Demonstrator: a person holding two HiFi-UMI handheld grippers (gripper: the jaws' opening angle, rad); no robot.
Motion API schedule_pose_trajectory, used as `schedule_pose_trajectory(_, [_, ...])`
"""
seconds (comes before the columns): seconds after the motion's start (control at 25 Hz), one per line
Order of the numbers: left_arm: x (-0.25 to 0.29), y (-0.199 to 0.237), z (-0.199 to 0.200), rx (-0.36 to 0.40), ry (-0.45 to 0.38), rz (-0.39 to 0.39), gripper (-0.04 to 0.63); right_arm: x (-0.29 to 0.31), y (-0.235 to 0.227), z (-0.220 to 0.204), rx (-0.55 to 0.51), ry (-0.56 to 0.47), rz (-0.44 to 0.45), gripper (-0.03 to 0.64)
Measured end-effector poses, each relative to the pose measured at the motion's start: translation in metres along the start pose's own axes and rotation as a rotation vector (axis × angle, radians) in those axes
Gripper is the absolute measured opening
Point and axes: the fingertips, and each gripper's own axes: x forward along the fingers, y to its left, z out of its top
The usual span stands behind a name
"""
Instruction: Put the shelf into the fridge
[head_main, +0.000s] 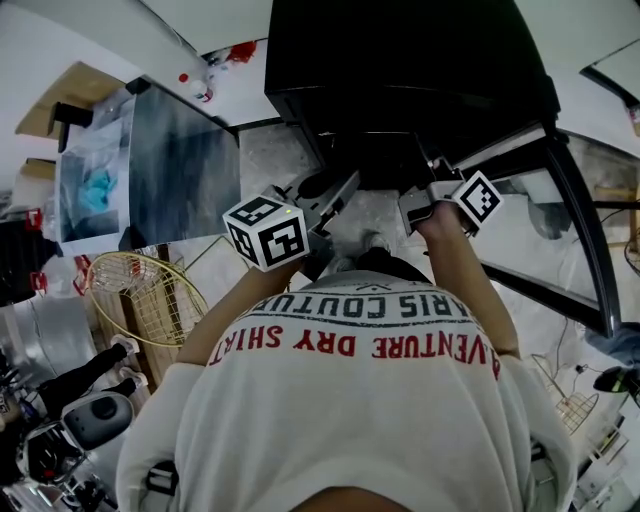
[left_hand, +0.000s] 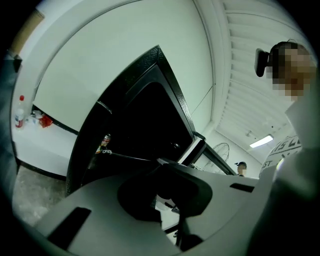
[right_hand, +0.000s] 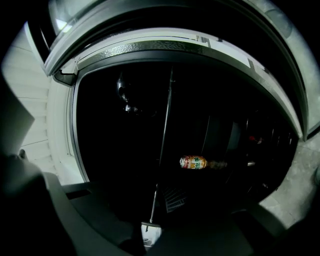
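At the fridge (head_main: 400, 60) mouth, left gripper (left_hand: 160, 161) and right gripper (right_hand: 149, 226) clench their fingers on the wire shelf (right_hand: 166, 125). Twin holds likely steady its entry.

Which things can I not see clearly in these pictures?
- Fridge inside: head view, hidden by its top; right gripper view, too dark beyond a bottle.
- Right hand-held gripper grip: jaws lost in shadow.
- Shelf: only a thin edge shows.
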Motion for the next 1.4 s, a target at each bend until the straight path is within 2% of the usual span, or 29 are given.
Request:
schedule_pose_trajectory(0.36, [-0.004, 0.003, 0.006, 0.089, 0.026, 0.018, 0.040, 0.016, 0.000, 0.008, 0.000, -0.026, 0.005, 0.038])
schedule_pose_trajectory(0.64, [-0.007, 0.011, 0.005, 0.048, 0.019, 0.031, 0.040, 0.025, -0.001, 0.012, -0.001, -0.044, 0.005, 0.038])
schedule_pose_trajectory(1.12, [-0.020, 0.014, 0.002, 0.064, 0.027, 0.053, 0.040, 0.038, -0.001, 0.017, -0.013, -0.068, 0.010, 0.040])
schedule_pose_trajectory(1.4, [-0.028, 0.015, -0.001, 0.076, 0.026, 0.060, 0.040, 0.036, 0.003, 0.021, -0.096, -0.067, 0.007, 0.043])
